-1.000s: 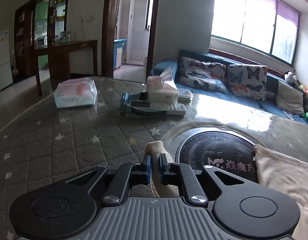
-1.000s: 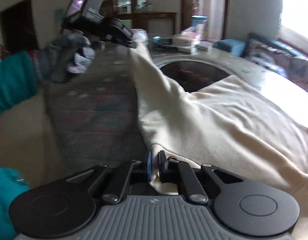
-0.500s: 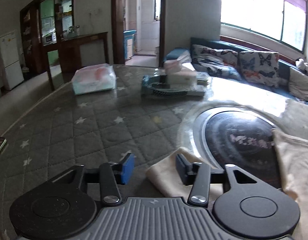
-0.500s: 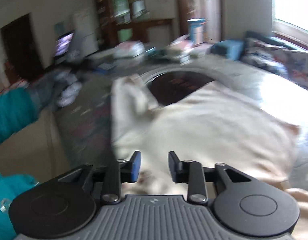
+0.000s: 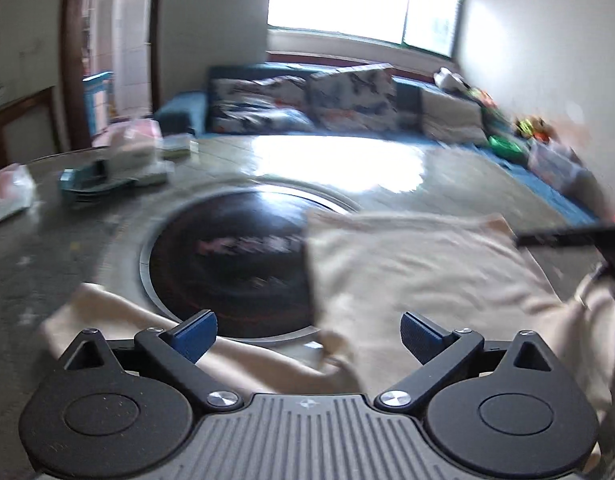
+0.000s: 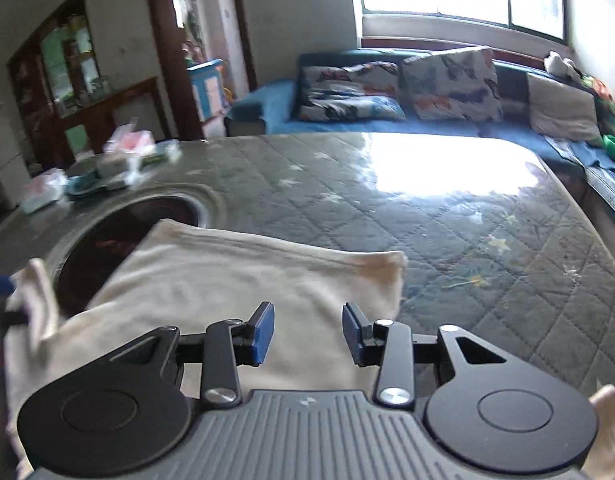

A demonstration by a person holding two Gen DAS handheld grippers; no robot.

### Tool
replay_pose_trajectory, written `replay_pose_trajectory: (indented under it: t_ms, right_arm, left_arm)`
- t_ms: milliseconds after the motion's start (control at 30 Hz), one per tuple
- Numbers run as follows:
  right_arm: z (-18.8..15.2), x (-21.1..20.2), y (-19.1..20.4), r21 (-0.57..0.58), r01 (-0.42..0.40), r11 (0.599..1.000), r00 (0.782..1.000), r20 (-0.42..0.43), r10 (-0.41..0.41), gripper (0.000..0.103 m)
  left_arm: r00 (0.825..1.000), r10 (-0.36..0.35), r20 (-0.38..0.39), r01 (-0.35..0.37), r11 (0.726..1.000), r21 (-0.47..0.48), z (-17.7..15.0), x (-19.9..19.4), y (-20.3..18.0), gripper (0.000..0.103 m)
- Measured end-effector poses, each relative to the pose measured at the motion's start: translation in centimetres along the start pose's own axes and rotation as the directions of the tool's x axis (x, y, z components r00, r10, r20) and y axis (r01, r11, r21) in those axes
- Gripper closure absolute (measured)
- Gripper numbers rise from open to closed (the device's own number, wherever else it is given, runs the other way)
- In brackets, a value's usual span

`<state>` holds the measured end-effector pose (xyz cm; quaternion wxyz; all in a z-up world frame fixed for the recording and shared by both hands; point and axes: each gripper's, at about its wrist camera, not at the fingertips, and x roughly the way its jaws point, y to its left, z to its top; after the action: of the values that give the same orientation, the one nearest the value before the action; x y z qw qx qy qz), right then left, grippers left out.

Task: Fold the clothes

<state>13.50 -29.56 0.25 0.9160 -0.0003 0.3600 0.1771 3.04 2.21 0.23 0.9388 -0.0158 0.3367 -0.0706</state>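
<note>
The cream garment lay spread on the quilted table, its folded body beside and partly over the round black inset, and one sleeve lay across the near rim of the inset. The left gripper stood wide open, its jaws having just been opening, with the sleeve beneath them and ungripped. The right gripper stood partly open above the garment's body, on the side away from the inset, its pads clear of the cloth. A tissue box sat beyond the inset.
</note>
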Motion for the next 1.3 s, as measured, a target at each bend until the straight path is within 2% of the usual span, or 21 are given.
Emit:
replay_pose_trajectory:
  t_ms: [233, 400, 567, 700, 800, 833, 967, 1133, 1200, 1300]
  right_arm:
    - [0.9, 5.3, -2.0, 0.018, 0.051, 0.999, 0.997, -0.053, -0.050, 0.065]
    - [1.8, 6.3, -2.4, 0.023, 0.077, 0.997, 0.996, -0.049, -0.076, 0.065]
    - [1.2, 2.6, -1.2, -0.075, 0.067, 0.995, 0.997, -0.019, -0.069, 0.064]
    - [-1.3, -1.6, 0.3, -0.142, 0.045, 0.989, 0.999, -0.012, -0.048, 0.058]
    - [-4.5, -4.6, 2.3, -0.223, 0.056, 0.973, 0.998, -0.011, -0.060, 0.058]
    - [-5.6, -5.5, 2.9, -0.251, 0.060, 0.966, 0.998, -0.009, -0.065, 0.054]
    - [-8.9, -7.7, 4.1, -0.338, 0.156, 0.928, 0.987, 0.025, -0.157, 0.051]
    - [-10.4, -9.9, 1.1, -0.184, 0.217, 0.959, 0.976, 0.035, -0.214, 0.050]
    - [-10.5, -10.4, -1.8, -0.065, 0.285, 0.956, 0.958, 0.042, -0.282, 0.050]
    - [-10.5, -10.4, -5.7, 0.063, 0.385, 0.921, 0.921, 0.033, -0.388, 0.050]
  left_arm:
    - [0.998, -0.021, -0.059, 0.024, 0.998, 0.061, -1.4, 1.6, -2.4, 0.000]
    - [0.996, -0.006, -0.092, 0.012, 0.998, 0.068, -2.4, 2.0, -2.4, 0.000]
    - [0.996, -0.005, -0.094, 0.012, 0.997, 0.077, -2.7, 2.0, -2.4, 0.000]
    - [0.996, -0.007, -0.089, 0.015, 0.996, 0.087, -2.9, 1.8, -2.7, 0.000]
    - [0.996, -0.008, -0.084, 0.016, 0.995, 0.094, -3.0, 1.6, -2.9, 0.000]
    - [0.997, -0.009, -0.081, 0.017, 0.995, 0.096, -3.1, 1.4, -3.0, 0.000]
    - [0.998, -0.009, -0.062, 0.016, 0.993, 0.113, -3.1, 0.7, -3.5, 0.000]
    - [0.999, -0.025, -0.030, 0.029, 0.989, 0.143, -2.8, -0.3, -4.8, 0.000]
    - [0.999, -0.043, -0.024, 0.046, 0.987, 0.152, -2.8, -0.6, -5.5, 0.000]
    - [0.998, -0.065, -0.026, 0.069, 0.984, 0.166, -2.8, -0.7, -6.7, 0.000]
